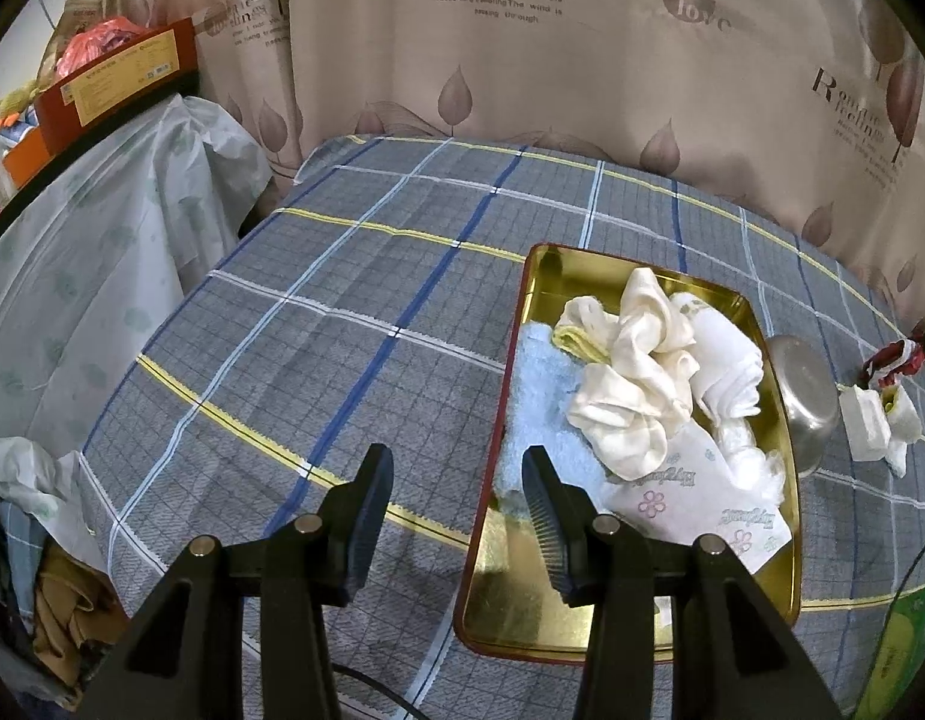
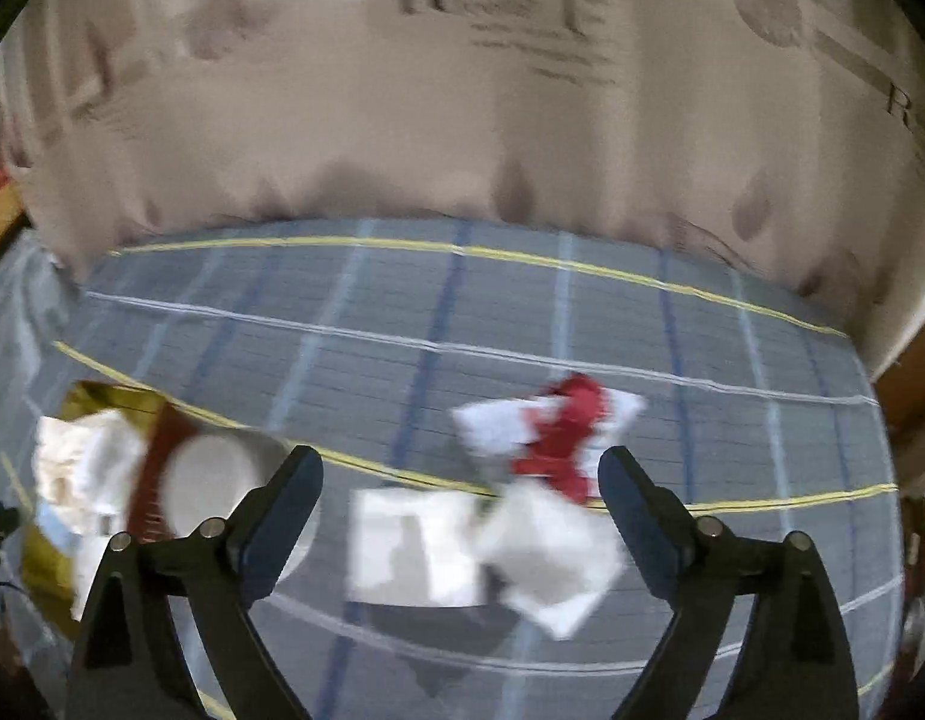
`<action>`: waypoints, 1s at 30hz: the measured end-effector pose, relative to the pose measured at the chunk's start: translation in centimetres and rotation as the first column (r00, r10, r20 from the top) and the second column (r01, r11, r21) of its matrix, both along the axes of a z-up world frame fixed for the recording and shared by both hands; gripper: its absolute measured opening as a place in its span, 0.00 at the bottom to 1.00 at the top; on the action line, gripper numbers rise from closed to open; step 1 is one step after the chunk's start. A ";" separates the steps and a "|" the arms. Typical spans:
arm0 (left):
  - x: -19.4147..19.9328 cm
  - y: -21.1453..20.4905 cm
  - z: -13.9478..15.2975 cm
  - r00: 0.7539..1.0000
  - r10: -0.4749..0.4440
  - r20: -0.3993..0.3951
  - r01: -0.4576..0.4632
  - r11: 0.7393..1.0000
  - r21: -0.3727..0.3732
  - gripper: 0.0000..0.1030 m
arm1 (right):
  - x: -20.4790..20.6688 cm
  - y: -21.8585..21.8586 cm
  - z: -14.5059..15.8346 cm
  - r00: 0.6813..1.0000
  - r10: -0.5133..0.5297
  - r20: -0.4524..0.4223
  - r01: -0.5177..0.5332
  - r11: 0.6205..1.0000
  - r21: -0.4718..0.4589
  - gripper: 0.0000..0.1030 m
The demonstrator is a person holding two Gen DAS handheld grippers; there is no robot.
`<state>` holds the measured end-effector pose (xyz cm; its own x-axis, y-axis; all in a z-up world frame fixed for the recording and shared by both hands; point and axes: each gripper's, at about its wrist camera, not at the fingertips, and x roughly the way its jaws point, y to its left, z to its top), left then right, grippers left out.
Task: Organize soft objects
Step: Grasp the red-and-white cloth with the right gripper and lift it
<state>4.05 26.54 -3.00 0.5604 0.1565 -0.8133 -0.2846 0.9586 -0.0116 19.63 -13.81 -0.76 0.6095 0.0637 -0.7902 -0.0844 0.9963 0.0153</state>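
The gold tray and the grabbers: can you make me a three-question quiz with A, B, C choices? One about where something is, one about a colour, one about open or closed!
1. Where is the metal bowl?
A. inside the tray
B. on the cloth beside the tray
C. on the orange box

2. What colour is the towel at the tray's left edge?
A. light blue
B. green
C. black

3. How is the left gripper?
A. shut on a sock
B. shut on nothing
C. open

Answers:
1 B: the bowl lies outside the tray, against its right rim.
2 A: the fluffy towel is pale blue.
3 C: its fingers stand apart with nothing between them.
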 end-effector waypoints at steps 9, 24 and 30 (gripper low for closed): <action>0.1 -0.4 -0.1 1.000 -0.017 0.011 0.017 0.999 0.033 0.44 | 3.6 -2.8 -4.2 0.997 -0.042 -0.064 0.040 0.999 -0.036 0.92; 0.1 -2.6 0.6 0.998 -0.062 -0.006 0.063 0.996 0.058 0.44 | 5.3 -4.6 -6.0 0.999 0.004 -0.031 -0.002 0.998 0.063 0.39; 0.4 -4.6 1.9 0.995 -0.101 0.012 0.101 0.994 0.038 0.44 | 3.7 -7.3 -3.1 0.998 -0.036 0.047 0.032 0.995 0.095 0.37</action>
